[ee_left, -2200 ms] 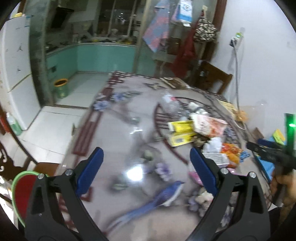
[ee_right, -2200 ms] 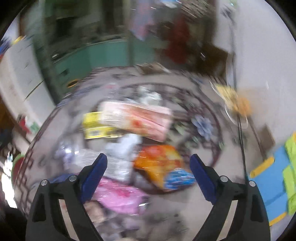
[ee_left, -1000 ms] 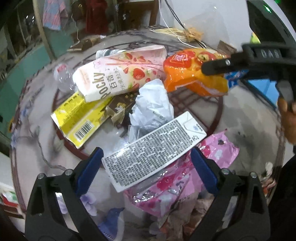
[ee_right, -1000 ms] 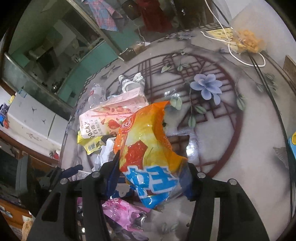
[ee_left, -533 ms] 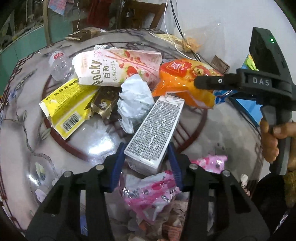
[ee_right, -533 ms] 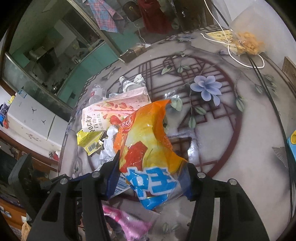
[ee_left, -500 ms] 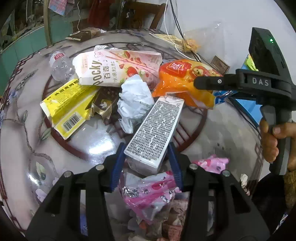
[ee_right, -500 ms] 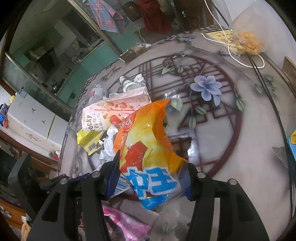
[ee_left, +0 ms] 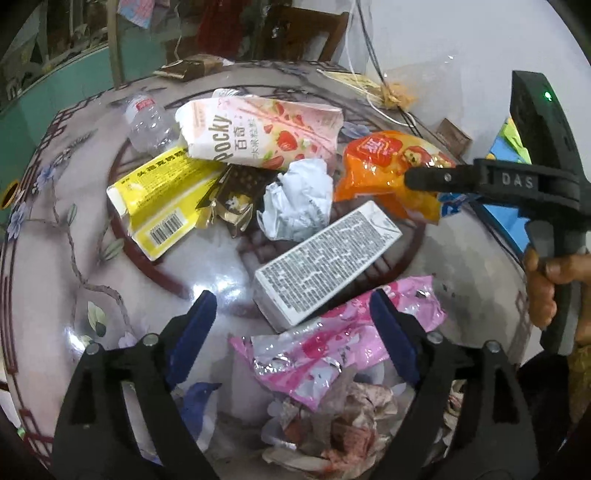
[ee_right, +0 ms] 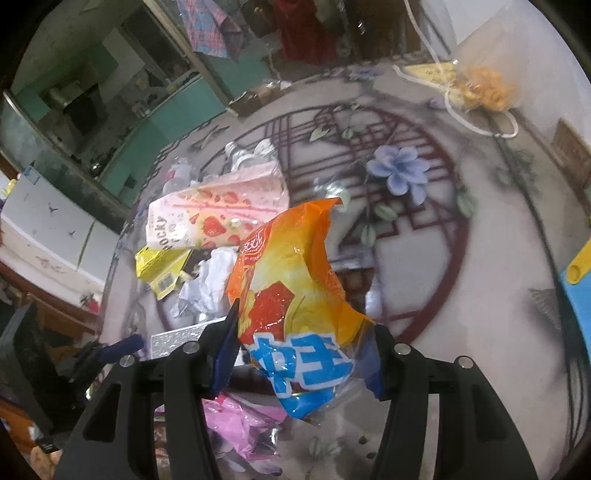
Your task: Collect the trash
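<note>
Trash lies on a round glass table (ee_left: 207,258). My left gripper (ee_left: 291,325) is open over a white carton with black print (ee_left: 325,258), which lies loose between and ahead of the fingers on a pink wrapper (ee_left: 332,343). My right gripper (ee_right: 303,350) is shut on an orange and blue snack bag (ee_right: 295,295) and holds it above the table; the bag also shows in the left wrist view (ee_left: 388,173). A pink Pocky box (ee_left: 258,129), a yellow carton (ee_left: 162,199), crumpled white paper (ee_left: 299,199) and a clear bottle (ee_left: 147,122) lie behind.
Crumpled brown and red scraps (ee_left: 332,424) lie at the near edge. A bag of orange snacks (ee_right: 484,88) and a white cord (ee_right: 480,125) lie at the far right. A wooden chair (ee_left: 295,33) stands behind the table.
My left gripper has opened and let go of the white carton, which now lies tilted on the pink wrapper. My right gripper keeps hold of the orange bag.
</note>
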A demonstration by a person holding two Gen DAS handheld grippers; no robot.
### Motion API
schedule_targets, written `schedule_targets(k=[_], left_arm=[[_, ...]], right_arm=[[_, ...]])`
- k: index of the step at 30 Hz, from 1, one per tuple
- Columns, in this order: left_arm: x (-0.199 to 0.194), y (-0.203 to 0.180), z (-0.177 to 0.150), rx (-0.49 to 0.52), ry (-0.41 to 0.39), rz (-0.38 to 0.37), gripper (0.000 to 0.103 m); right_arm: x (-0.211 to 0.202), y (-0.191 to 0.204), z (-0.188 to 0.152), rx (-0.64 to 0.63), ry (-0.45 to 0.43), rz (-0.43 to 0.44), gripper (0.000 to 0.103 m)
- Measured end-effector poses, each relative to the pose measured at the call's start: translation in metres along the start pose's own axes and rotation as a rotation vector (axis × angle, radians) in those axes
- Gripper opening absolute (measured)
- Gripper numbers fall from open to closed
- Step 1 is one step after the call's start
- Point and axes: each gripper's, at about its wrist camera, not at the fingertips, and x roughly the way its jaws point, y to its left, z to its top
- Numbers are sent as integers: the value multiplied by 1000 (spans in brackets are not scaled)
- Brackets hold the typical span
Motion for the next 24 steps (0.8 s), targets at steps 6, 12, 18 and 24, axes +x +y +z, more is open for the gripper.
schedule_targets(k=[6, 12, 18, 24], left_arm=[[1, 3, 3, -5, -8, 3, 83], [5, 2, 6, 3, -9, 6, 83], [22, -1, 14, 13, 13, -14, 83], [40, -17, 22, 59, 33, -33, 83]], right_arm=[[-7, -3, -3, 64, -21, 48, 54], [-5, -5, 0, 81, -9, 69, 54], [3, -6, -1, 98, 24, 90, 54], [6, 1, -1, 75, 27, 87, 54]])
